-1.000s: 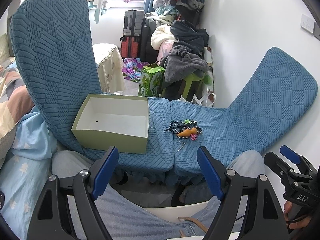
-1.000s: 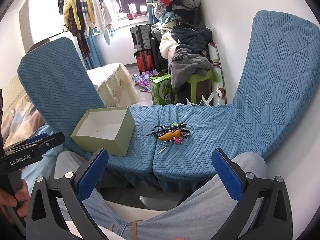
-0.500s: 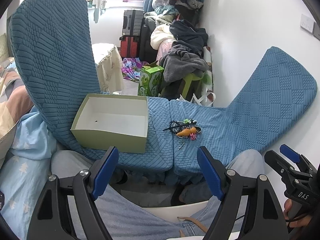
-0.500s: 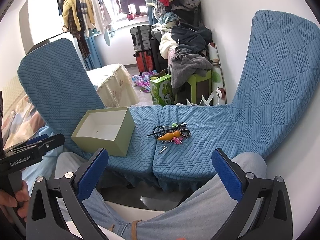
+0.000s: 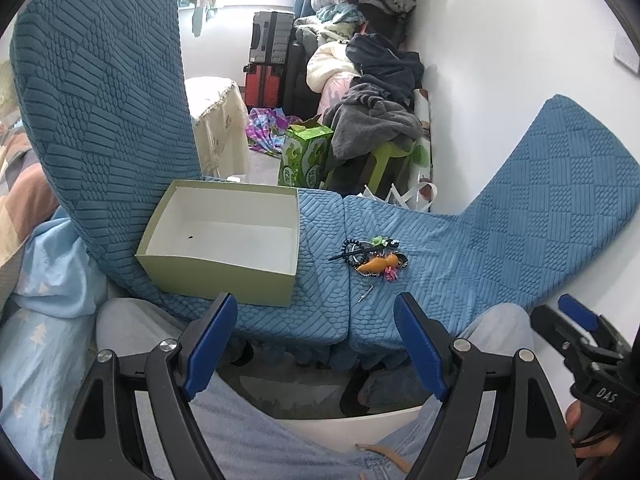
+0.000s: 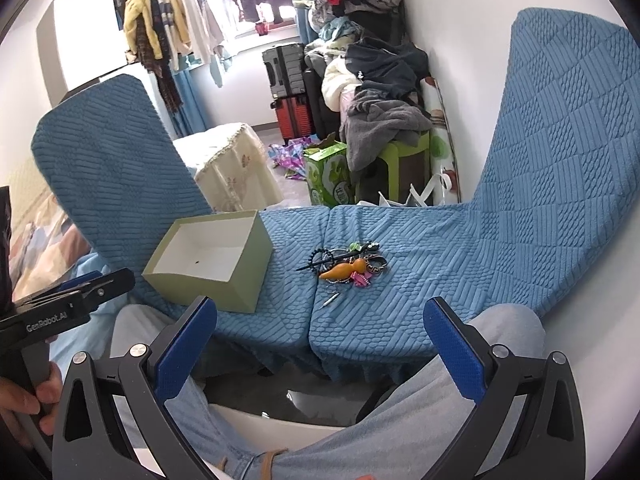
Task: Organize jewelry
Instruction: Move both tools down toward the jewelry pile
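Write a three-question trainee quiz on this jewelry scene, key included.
1. True or false: the green box already holds most of the jewelry pile.
2. Which piece lies apart from the pile, nearer the grippers? A) orange carrot-shaped piece B) small silver pin C) black hair stick
3. Fill in: both the left gripper and the right gripper are ____.

Key: 1 false, the pile lies on the blue cushion beside the box. 2 B. 3 open.
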Tool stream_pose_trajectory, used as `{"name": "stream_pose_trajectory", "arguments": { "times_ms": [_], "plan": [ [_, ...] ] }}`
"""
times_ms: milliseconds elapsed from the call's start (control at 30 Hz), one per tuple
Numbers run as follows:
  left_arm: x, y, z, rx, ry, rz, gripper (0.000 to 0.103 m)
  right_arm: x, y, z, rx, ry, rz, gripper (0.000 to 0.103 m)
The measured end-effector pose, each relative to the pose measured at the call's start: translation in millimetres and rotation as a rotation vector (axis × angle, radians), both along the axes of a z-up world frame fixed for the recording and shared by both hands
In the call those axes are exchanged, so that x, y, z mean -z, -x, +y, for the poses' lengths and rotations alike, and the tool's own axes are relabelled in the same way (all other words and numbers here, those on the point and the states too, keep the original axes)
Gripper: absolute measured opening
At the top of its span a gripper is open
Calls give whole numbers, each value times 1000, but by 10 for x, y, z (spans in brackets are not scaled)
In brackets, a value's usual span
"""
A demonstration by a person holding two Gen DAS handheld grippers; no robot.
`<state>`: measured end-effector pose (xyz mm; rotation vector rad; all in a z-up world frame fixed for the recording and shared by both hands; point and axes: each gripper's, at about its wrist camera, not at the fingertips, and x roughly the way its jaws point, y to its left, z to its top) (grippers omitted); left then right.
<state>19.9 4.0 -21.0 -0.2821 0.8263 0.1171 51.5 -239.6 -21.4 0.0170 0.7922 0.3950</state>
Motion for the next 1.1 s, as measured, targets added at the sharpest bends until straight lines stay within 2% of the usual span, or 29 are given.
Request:
{"name": "stream_pose_trajectory", "arguments": {
  "times_ms": [600, 733, 800, 867, 933, 1000, 1100],
  "plan": [
    [530, -627, 45, 21, 39, 43, 81, 388, -550, -5, 0, -25, 27, 103],
    [722, -823, 56, 22, 77, 61, 81, 543, -709, -12, -23, -43, 40, 103],
    [820, -911, 20, 34, 79, 75, 80, 607, -785, -22, -21, -54, 58, 100],
    [909, -1003, -23, 58, 66, 90, 79, 688, -882, -48, -11, -72, 86, 90],
    [971, -1085, -66, 71, 37, 102, 79, 774, -988, -64, 0, -70, 101, 85],
    [1025, -1163, -99, 78, 26, 97, 79, 836, -1066, -69, -13, -79, 117, 85],
    [1156, -1323, -149, 95, 27, 111, 79, 949, -1188, -80, 1, -82, 139, 74]
  ]
}}
